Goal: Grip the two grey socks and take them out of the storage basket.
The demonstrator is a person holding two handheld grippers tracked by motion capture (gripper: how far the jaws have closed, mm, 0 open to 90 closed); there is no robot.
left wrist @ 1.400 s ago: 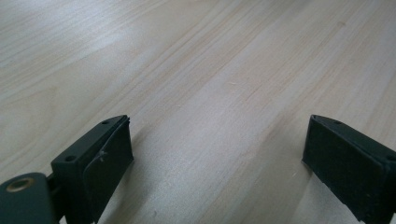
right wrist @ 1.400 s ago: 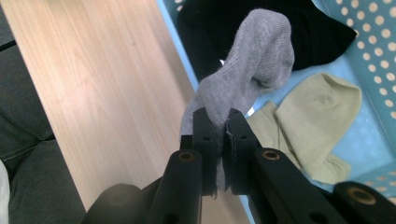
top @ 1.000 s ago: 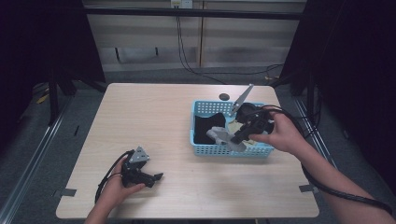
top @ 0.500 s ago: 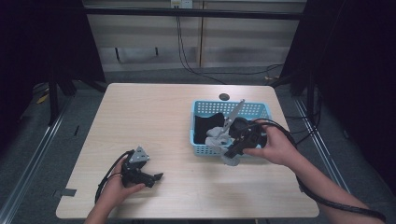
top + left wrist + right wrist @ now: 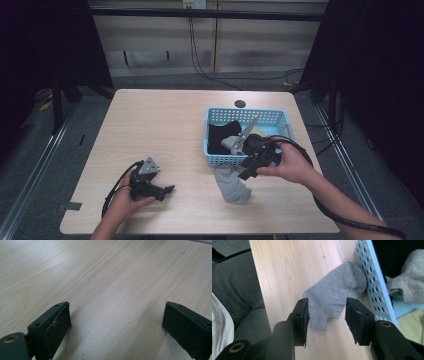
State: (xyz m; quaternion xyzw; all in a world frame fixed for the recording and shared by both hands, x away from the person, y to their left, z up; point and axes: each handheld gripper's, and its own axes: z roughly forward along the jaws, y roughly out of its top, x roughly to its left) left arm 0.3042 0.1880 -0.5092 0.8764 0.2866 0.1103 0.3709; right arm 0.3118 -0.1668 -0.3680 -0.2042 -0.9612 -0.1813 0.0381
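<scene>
Sock unloading from the blue perforated plastic basket (image 5: 280, 119).
Right tongs (image 5: 327, 311) hung open above the limp grey sock (image 5: 334, 296) near the worktop's front edge; next, probably another sock. Left tongs (image 5: 117, 322) rested wide open, empty.

Lab-style recording bay: lone wooden table (image 5: 165, 135) on grey floor (image 5: 30, 150), black curtains (image 5: 45, 40) at both sides, metal frame rail (image 5: 200, 13) overhead, cables (image 5: 200, 55) hanging down back wall, floor rails (image 5: 37, 165).
</scene>
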